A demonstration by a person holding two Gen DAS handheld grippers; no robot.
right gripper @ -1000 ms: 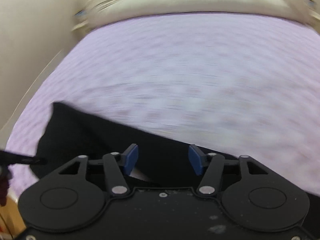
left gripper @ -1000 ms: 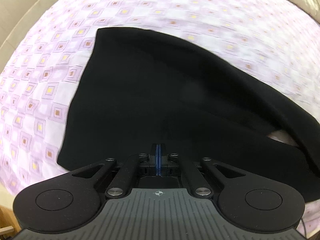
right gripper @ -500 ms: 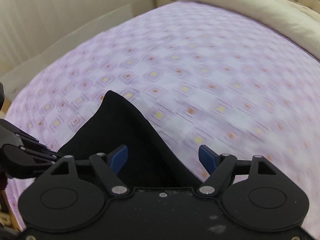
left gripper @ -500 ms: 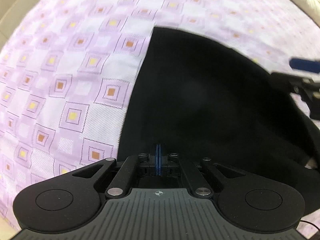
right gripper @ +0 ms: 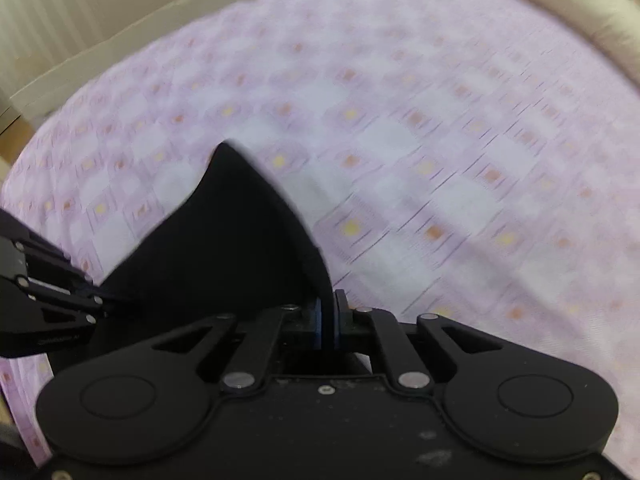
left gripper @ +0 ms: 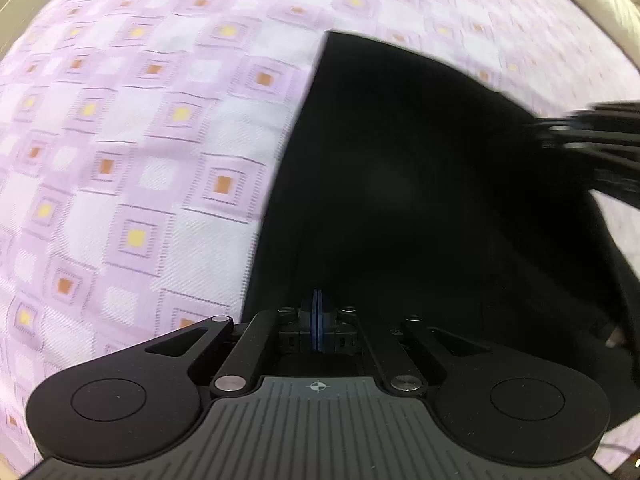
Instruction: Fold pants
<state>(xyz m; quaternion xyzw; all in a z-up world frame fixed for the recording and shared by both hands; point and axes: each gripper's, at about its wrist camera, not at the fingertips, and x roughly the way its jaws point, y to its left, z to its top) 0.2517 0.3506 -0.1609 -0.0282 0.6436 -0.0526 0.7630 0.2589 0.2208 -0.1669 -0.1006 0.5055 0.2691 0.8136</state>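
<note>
Left tool (left gripper: 317, 326) has its blue pads pressed together at the near edge of the black pants (left gripper: 400, 200); cloth is likely pinched between them, but everything there is black and I can't confirm it. Right tool (right gripper: 328, 322) is clamped on the pants' right-hand edge, a fold of black fabric visibly wedged between its pads. The pants lie on the bed, on a lilac sheet (left gripper: 140, 160) patterned with small squares, spread forward from both tools to a pointed corner at the far end; a cream duvet (right gripper: 580, 20) sits bunched along the bed's far side. Each tool shows at the margin of the other's view, so they are near each other along the same hem. Fabric reads as soft, light and limp: it will sag and drape between grips, not hold shape, and thin layers can slip out. Best taken at edges or corners, both layers pinched together, kept taut between the two tools.
</note>
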